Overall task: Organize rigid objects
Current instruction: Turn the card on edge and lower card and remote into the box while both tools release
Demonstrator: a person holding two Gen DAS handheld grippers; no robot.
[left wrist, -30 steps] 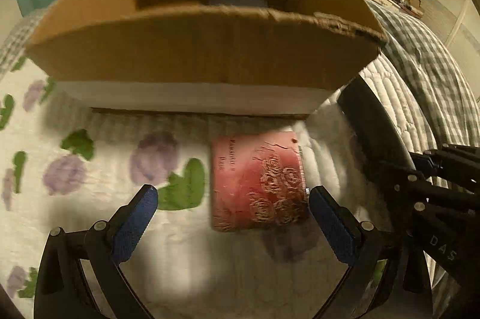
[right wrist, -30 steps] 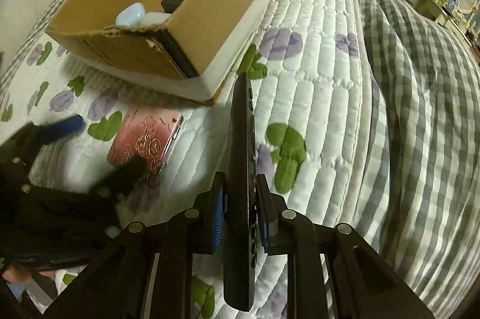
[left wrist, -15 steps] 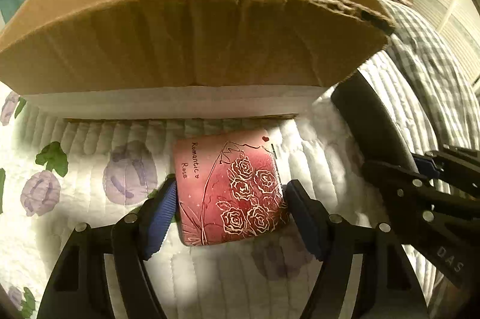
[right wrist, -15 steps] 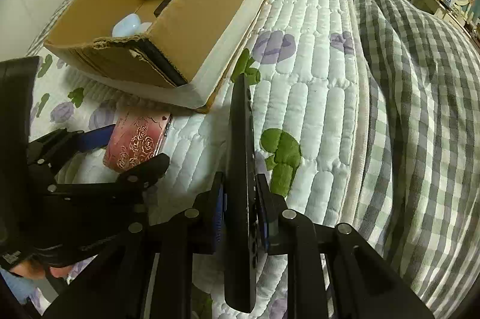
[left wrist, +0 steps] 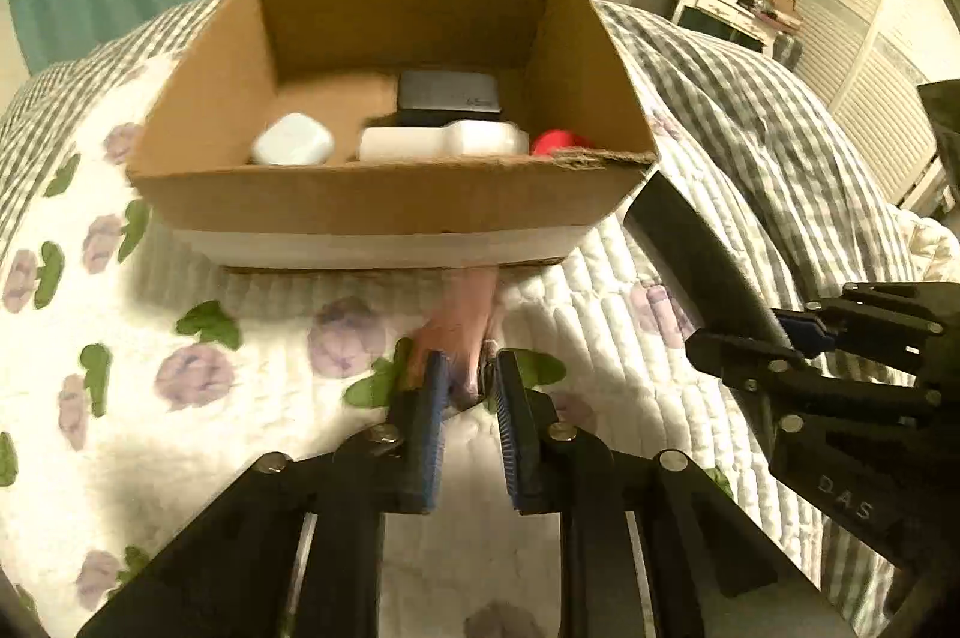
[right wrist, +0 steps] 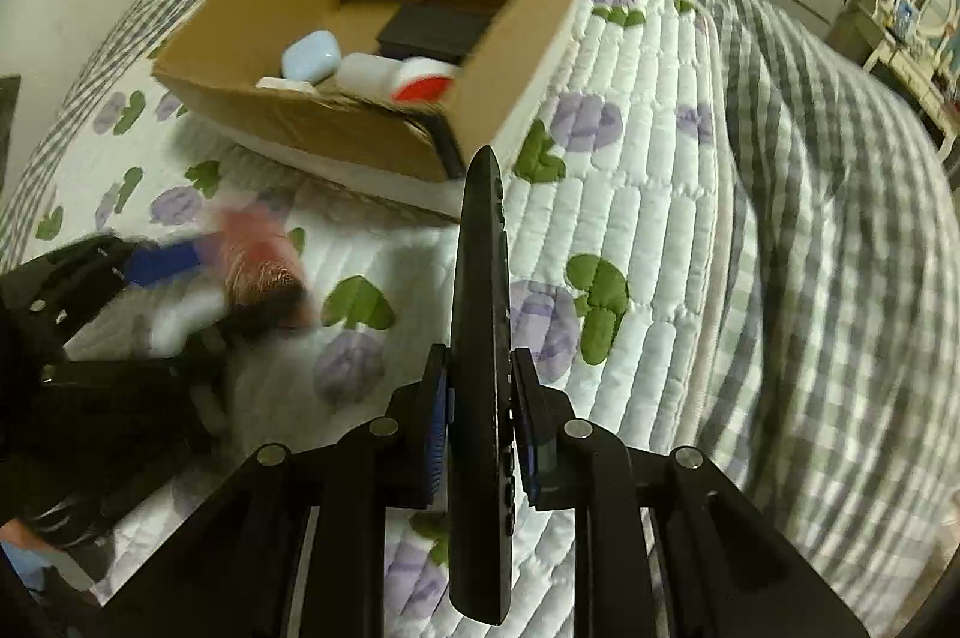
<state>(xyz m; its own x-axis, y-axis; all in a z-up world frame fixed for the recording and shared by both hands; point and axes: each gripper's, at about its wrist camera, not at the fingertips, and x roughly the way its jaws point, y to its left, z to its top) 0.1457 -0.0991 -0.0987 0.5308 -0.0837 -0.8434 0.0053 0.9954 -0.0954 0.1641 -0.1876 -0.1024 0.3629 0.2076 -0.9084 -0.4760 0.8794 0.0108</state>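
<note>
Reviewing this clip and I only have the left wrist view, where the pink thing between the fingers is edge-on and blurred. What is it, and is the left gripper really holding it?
Observer: In the right wrist view the left gripper is shut on the pink case, lifted off the quilt, though motion-blurred.
Operator: What is the dark bar at my right edge?
Observer: A black remote, held edge-up in the right gripper, buttons along its right side.
Operator: And the red item in the box?
Observer: In the cardboard box it is the red end of a white container.
</note>
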